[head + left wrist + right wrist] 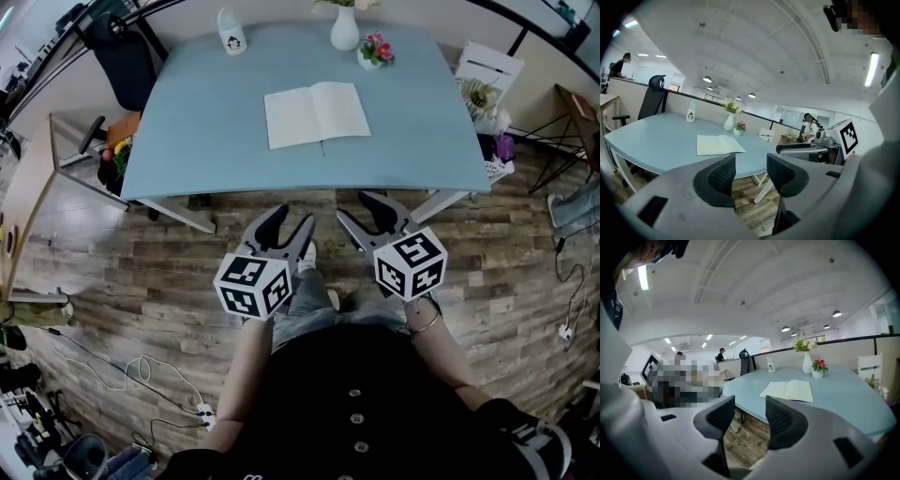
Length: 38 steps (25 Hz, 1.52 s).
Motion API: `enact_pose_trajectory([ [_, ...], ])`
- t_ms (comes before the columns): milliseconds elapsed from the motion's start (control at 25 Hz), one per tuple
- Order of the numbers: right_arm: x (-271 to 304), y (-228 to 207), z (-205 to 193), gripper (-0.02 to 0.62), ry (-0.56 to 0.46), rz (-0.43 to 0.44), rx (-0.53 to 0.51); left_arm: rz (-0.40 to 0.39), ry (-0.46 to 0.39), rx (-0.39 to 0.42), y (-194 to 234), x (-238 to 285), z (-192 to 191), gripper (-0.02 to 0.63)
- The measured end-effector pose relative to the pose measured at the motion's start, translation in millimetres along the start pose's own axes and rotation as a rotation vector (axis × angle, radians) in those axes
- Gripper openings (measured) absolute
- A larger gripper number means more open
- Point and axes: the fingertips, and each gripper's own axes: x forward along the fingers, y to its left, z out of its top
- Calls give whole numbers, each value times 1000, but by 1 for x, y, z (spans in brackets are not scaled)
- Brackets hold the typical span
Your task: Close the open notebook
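An open notebook point(317, 114) with blank cream pages lies flat near the middle of the pale blue table point(187, 141); it also shows in the left gripper view point(719, 144) and the right gripper view point(787, 390). My left gripper point(284, 226) hangs over the wooden floor short of the table's near edge, jaws open and empty. Beside it, my right gripper point(368, 210) is likewise open with nothing between its jaws. Both point toward the table, well short of the notebook.
At the table's far edge stand a white vase point(344, 28), a small pot of pink flowers point(375, 50) and a white penguin bottle point(232, 33). A black office chair point(120, 52) is at the far left, a white chair point(486, 70) at the right. Cables lie on the floor.
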Motion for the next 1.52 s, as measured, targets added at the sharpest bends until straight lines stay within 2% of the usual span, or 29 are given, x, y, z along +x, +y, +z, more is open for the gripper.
enact_pose_trajectory([
  [720,42,-33,-6,189,65,-24,35,-18,42,-80,38,44,-3,189],
  [1520,202,-92,44,189,182,28,-18,-9,53,-134,175,131,57,189],
])
